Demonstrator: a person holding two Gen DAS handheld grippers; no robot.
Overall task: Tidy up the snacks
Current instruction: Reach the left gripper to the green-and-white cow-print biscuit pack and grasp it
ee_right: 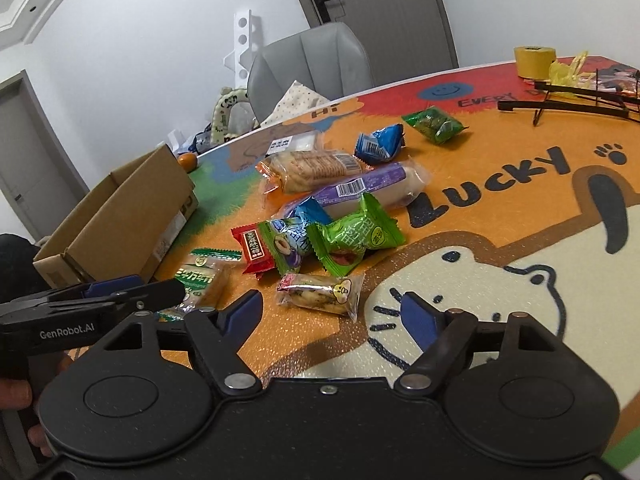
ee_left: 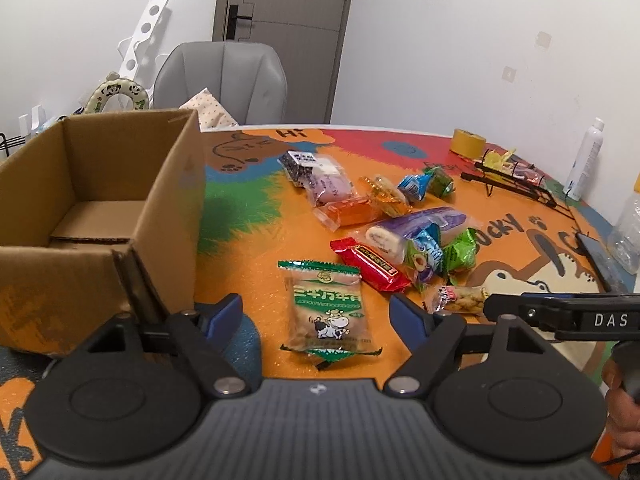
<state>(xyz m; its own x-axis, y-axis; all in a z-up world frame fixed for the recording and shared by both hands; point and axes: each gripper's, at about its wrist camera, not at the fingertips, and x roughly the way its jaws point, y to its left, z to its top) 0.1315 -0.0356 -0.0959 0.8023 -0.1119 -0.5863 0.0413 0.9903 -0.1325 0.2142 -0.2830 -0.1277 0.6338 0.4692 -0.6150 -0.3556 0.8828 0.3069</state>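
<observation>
Several wrapped snacks lie scattered on the colourful table mat (ee_left: 248,264). My left gripper (ee_left: 316,310) is open, with a green-and-brown cow-print packet (ee_left: 326,310) lying flat between its fingers. An open, empty cardboard box (ee_left: 96,208) stands to its left. My right gripper (ee_right: 334,312) is open and empty, just short of a small clear cookie packet (ee_right: 320,290). Beyond lie a red bar (ee_right: 253,249), a green candy pack (ee_right: 354,238) and a purple roll (ee_right: 372,188). The box also shows in the right wrist view (ee_right: 120,220).
A black wire rack (ee_left: 516,184), a yellow tape roll (ee_left: 468,142), a white spray bottle (ee_left: 586,160) and a phone (ee_left: 600,258) sit at the table's right side. A grey chair (ee_left: 222,80) stands behind the table.
</observation>
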